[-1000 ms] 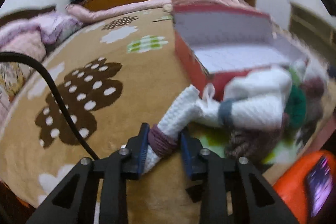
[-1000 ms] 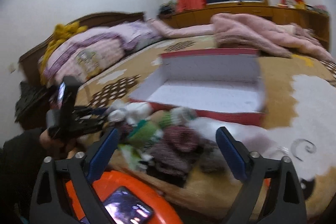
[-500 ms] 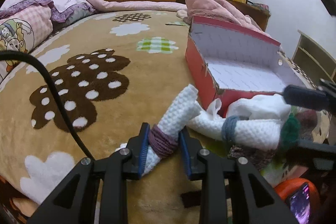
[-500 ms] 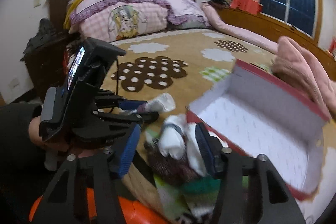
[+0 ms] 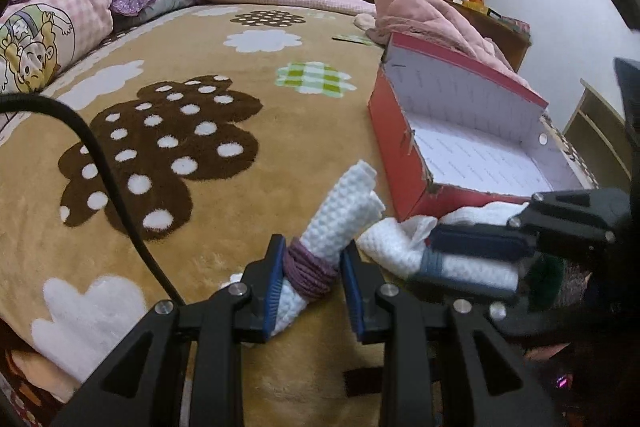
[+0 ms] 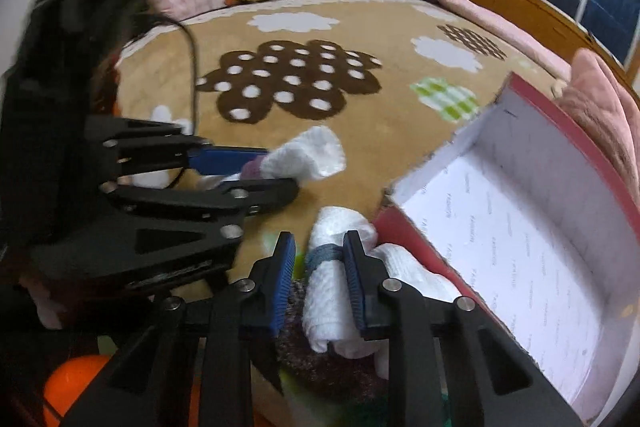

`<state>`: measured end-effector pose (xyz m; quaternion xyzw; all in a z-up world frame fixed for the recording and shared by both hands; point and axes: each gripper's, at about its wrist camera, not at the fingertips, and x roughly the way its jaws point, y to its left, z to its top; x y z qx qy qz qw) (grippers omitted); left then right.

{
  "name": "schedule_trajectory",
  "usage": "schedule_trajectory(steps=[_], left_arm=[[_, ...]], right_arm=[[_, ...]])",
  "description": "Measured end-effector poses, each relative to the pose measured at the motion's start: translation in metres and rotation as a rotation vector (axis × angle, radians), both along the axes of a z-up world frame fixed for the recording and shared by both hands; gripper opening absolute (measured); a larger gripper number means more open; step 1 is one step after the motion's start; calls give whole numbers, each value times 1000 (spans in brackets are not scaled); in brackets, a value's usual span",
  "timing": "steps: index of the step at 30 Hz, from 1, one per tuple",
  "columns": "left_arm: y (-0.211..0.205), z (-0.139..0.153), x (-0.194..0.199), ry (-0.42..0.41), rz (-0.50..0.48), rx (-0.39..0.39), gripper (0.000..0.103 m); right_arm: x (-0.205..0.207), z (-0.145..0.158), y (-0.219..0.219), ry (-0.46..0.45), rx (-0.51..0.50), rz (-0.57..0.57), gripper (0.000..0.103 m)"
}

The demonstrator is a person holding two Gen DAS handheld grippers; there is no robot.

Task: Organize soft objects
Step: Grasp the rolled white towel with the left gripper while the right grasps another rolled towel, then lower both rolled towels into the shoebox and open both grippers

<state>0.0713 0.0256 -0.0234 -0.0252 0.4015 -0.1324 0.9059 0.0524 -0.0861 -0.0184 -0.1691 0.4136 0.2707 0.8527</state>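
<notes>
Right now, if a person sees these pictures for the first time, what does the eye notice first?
Probably the two white rolled towels: the left gripper holds the one with the purple band, and the right gripper straddles the one with the blue band. Next, the open red box with its white inside, just beside them on the tan flowered blanket.

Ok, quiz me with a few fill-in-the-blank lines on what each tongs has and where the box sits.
1. The left tongs grip a white rolled towel bound with a ____ band.
2. The right tongs straddle a white roll tied with a ____ band.
3. The red box has a ____ interior with nothing in it.
4. The box rests on a tan blanket patterned with ____ shapes.

Missing words: purple; blue-grey; white; flower
</notes>
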Motion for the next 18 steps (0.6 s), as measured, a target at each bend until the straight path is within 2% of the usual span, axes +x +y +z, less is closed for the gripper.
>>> schedule_trajectory(steps=[2,7,13,18], left_arm=[[-1,-1,0,1,-4,9,28],[-1,-2,0,2,7,9,26],[3,10,-6,-35,21,-39,24],[5,27,-13,-78,13,-77,24]], right_arm=[[5,-6,2,-3,-42,-26,26],[6,-5,-7,-2,16,-49,20],[-6,19,-30,-11,242,-76,19],[-18,39,-39,-49,324,-61,19]])
